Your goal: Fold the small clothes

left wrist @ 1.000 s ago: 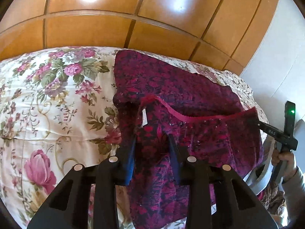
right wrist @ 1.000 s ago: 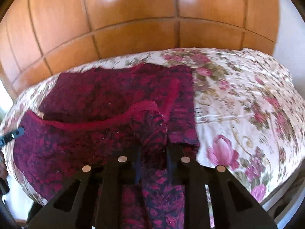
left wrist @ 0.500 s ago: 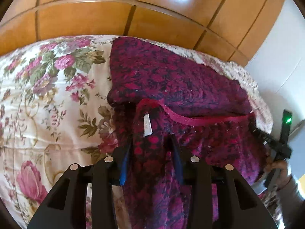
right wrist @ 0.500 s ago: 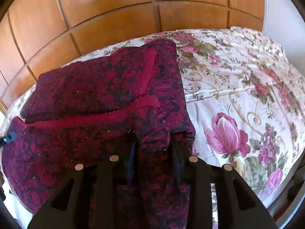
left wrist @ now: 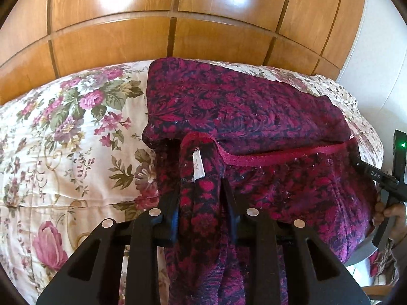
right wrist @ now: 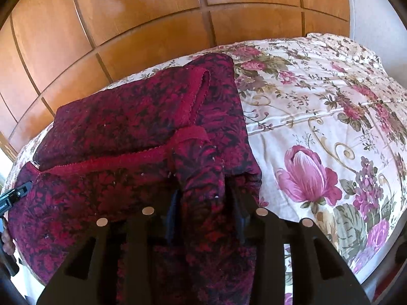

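Observation:
A dark red and black patterned garment (left wrist: 244,111) with a red trim edge lies partly folded on a floral bedspread (left wrist: 63,139). My left gripper (left wrist: 201,190) is shut on the garment's left corner, where a small white label (left wrist: 198,165) shows. My right gripper (right wrist: 203,193) is shut on the garment's right corner (right wrist: 201,167). The held near edge with the red trim (right wrist: 109,162) stretches between both grippers, lifted above the folded far part (right wrist: 142,111). The right gripper body also shows at the right edge of the left wrist view (left wrist: 381,178).
A wooden panelled headboard (left wrist: 178,30) stands behind the bed. A white wall (left wrist: 381,50) is at the far right. The bedspread (right wrist: 318,127) extends to the right of the garment.
Both grippers have carried the held edge forward over the garment toward the headboard. The far folded part now looks closer and larger in both views.

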A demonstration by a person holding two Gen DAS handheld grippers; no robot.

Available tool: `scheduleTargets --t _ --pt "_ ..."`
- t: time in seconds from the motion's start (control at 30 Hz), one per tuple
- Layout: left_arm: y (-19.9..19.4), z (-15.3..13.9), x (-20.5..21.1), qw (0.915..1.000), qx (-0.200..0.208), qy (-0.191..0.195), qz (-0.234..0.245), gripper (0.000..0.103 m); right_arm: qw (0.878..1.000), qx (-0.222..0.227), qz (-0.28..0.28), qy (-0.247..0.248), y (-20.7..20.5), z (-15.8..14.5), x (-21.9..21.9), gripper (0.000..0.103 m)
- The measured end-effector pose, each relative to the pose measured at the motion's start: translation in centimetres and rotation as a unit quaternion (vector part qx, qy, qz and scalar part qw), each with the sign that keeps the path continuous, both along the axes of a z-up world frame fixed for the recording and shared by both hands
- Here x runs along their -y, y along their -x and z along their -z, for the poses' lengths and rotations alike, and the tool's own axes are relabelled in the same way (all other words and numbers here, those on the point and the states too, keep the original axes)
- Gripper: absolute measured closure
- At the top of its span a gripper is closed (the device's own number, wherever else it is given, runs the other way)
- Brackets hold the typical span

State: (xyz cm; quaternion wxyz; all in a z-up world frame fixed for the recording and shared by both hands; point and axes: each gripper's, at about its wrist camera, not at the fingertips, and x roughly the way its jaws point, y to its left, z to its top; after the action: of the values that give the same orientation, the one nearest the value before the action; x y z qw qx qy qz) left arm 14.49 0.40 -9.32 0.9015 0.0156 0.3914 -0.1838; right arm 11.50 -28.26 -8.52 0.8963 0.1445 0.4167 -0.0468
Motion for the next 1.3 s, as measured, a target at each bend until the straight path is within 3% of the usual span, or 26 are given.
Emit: scheduleTargets --t 0.13,0.57,0.77,0.83,0.93,1.03,1.3 --pt "0.6 -0.1 0.2 0.9999 0.010 -0.004 -0.004 0.083 1.000 0.007 0.002 0.002 0.2 0.0 0.0 0.067" --pt "2.4 -0.2 0.6 0.9988 0.035 -0.029 -0.019 0.083 1.000 0.011 0.004 0.008 0.5 -0.1 -0.2 0.066" --pt "2.9 -0.2 -0.7 0.9994 0.021 0.016 -0.021 0.083 1.000 0.005 0.002 0.023 0.6 -0.4 -0.7 0.066" --pt "3.2 -0.2 -1.3 0.9990 0.018 0.035 -0.021 0.088 1.000 0.003 0.002 0.031 0.7 -0.5 -1.0 0.067" --pt "4.4 -0.6 -1.8 0.9980 0.033 0.051 -0.020 0.089 0.999 -0.001 0.000 0.043 0.9 -0.7 -1.5 0.067" --pt "5.7 -1.3 -2.2 0.9967 0.048 0.064 -0.016 0.090 0.999 -0.003 -0.009 0.045 1.4 -1.4 -2.0 0.077" --pt "8.5 -3.3 -3.4 0.9938 0.071 0.085 -0.011 0.090 0.997 0.033 -0.040 0.053 4.2 -5.9 -3.7 0.082"
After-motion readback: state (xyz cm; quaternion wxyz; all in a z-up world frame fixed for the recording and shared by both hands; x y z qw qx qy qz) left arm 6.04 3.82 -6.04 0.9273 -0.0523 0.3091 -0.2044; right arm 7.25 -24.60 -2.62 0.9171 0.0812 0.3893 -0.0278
